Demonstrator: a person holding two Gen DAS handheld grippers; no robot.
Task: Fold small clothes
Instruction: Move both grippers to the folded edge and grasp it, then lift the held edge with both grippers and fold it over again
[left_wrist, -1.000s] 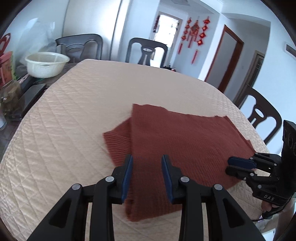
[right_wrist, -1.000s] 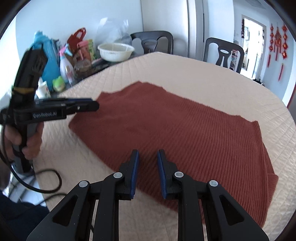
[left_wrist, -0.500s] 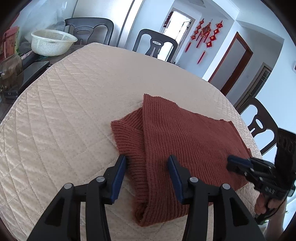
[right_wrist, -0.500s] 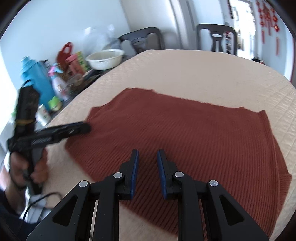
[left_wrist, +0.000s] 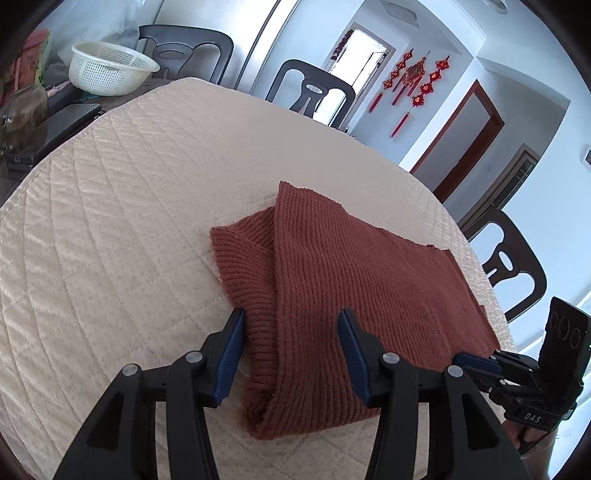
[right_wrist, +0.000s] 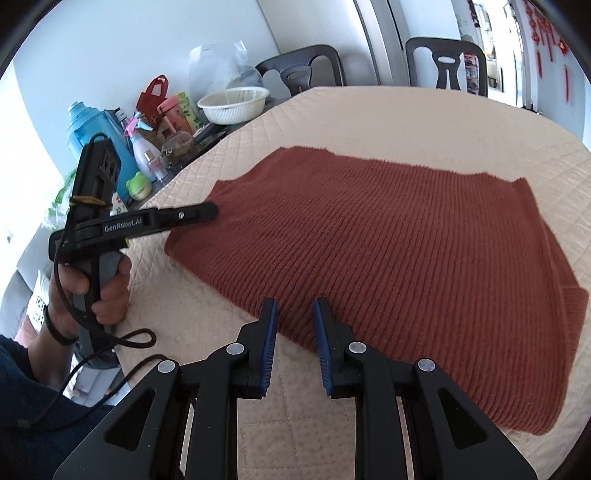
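Observation:
A rust-red ribbed knit garment (left_wrist: 369, 277) lies folded flat on the cream quilted table cover (left_wrist: 110, 221). A lower layer sticks out at its left side. My left gripper (left_wrist: 291, 317) hovers over the garment's near left folded edge. Its jaws are opening, and the pads press on nothing. In the right wrist view the garment (right_wrist: 388, 240) spreads ahead, and my right gripper (right_wrist: 295, 304) stands narrowly open above its near edge with nothing gripped. The left gripper (right_wrist: 210, 212) shows there at the garment's left corner, and the right gripper (left_wrist: 465, 360) shows at the lower right of the left wrist view.
A white plastic basket (right_wrist: 234, 103) and several bottles (right_wrist: 96, 140) stand beyond the table's left end. Dark chairs (left_wrist: 310, 92) stand round the far side and another chair (left_wrist: 513, 266) at the right. A person's hand (right_wrist: 107, 288) holds the left gripper's handle, with a cable trailing.
The left gripper's jaws have spread wider and the gripper has rolled a little over the garment's edge. The right gripper has shifted slightly and rolled. The garment lies as before.

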